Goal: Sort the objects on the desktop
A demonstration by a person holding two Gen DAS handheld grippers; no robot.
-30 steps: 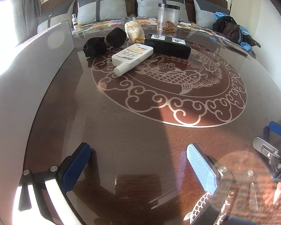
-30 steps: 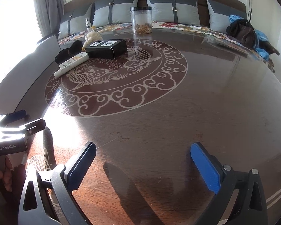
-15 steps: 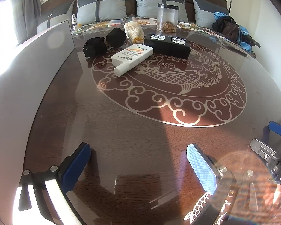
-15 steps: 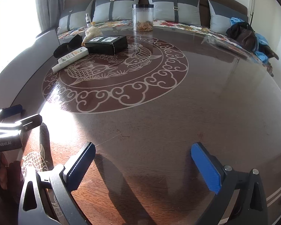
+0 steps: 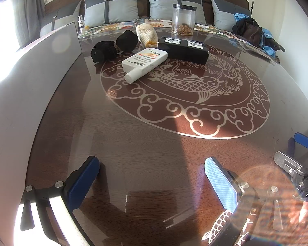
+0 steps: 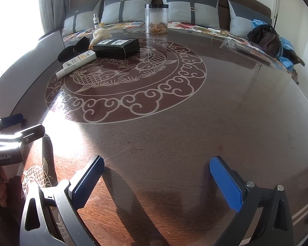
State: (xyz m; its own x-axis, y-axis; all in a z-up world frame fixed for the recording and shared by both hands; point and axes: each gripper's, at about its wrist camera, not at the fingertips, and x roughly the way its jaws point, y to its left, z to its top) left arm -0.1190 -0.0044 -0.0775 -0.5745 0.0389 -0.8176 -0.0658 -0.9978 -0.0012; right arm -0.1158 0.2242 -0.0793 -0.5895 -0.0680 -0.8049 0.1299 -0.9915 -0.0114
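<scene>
step: reach, nothing held | left tool (image 5: 152, 176) and right tool (image 6: 156, 176): fingers apart | advice: take white bottle (image 5: 144, 63) touching black box (image 5: 183, 50) by its long sides, low over bench (image 5: 154, 143)

Glossy glass-topped wooden table (image 5: 145, 143)

A home living room. A sofa (image 6: 195, 23) with grey cushions (image 6: 129, 8) lines the far wall, a curtain (image 6: 53, 2) hangs at a bright window, and a dark wood table (image 6: 195, 123) bears a carp inlay (image 6: 123, 69).
</scene>
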